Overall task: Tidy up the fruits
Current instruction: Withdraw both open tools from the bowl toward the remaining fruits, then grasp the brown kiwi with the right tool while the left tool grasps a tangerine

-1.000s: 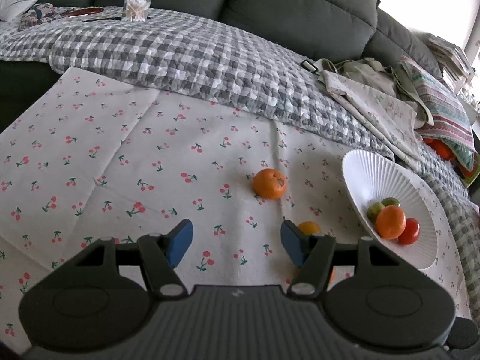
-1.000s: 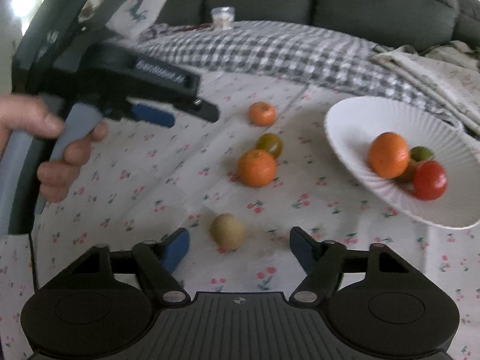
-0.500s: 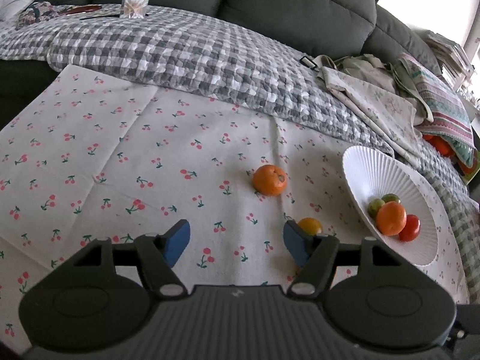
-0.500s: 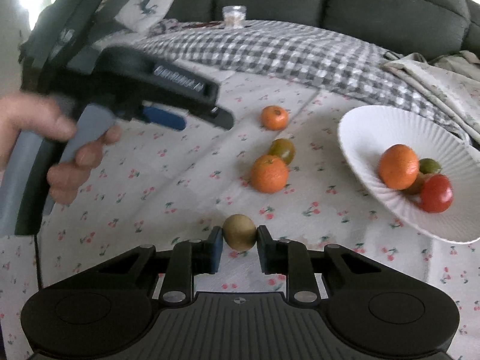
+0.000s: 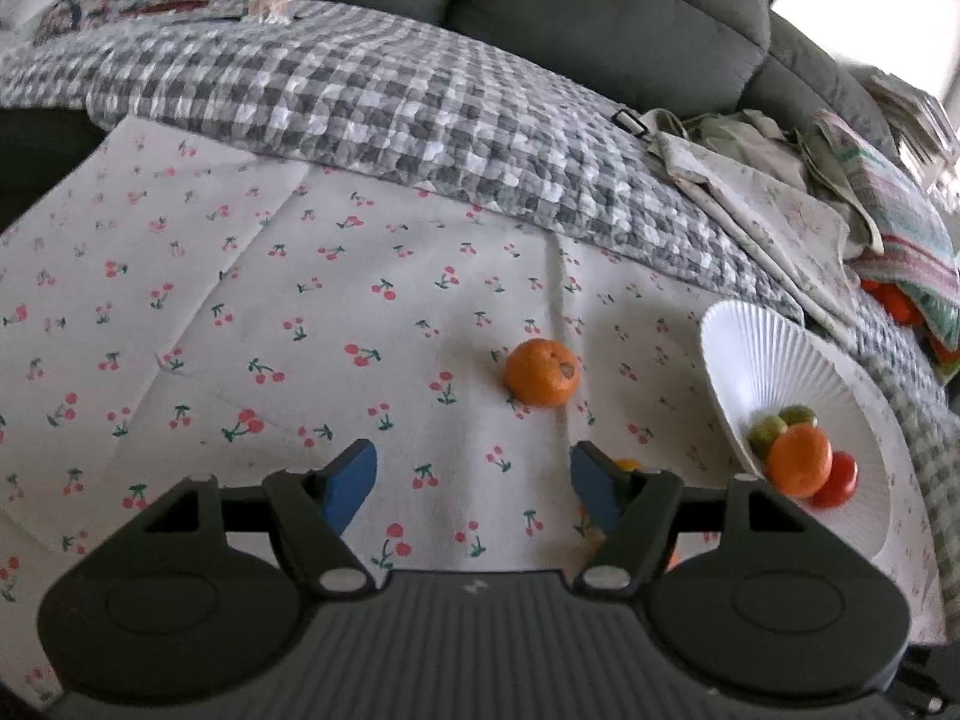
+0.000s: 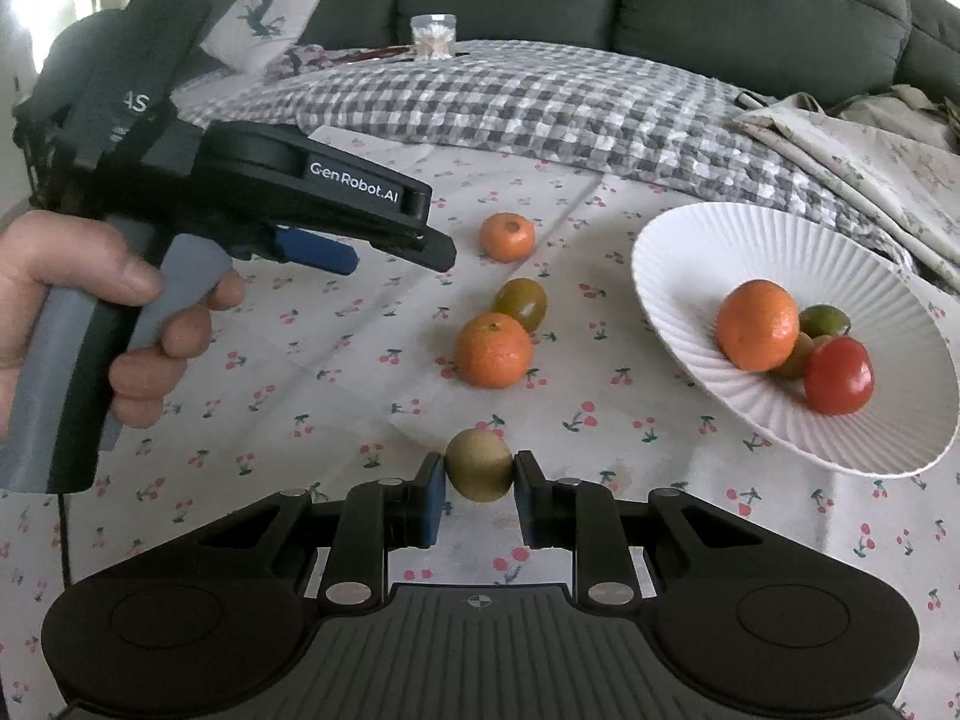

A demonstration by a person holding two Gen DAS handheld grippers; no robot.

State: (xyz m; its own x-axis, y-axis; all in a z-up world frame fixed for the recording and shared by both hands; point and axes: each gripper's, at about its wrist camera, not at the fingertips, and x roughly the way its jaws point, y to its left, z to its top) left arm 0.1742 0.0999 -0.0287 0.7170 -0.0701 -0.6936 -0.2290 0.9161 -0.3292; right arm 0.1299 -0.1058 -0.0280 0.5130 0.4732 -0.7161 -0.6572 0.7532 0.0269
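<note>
A cherry-print cloth [image 6: 600,420] spread over a sofa seat: my right gripper [image 6: 479,483] has its two blue pads pressed against either side of a small brownish-green fruit [image 6: 478,464], which sits between them low over the cloth; whether it has left the fabric I cannot tell. I judge this the pick-up step of one more fruit bound for the white ribbed plate [image 6: 720,240], which already carries an orange, a red fruit and greenish ones. The next move, as I read it, calls for a lift and a swing to the right, high enough to clear the plate's near rim, then a gentle release so the round fruit does not roll. My left gripper [image 5: 474,483] hangs with its fingers spread wide and nothing between them. The right wrist view alone shows the gripped fruit, my left hand [image 6: 78,312] on its handle, and three loose fruits: a near mandarin [image 6: 494,350], a dark green-orange one [image 6: 521,303], a far mandarin [image 6: 507,236]. The left wrist view shows only one of these clearly, with another half hidden behind its right finger.
</note>
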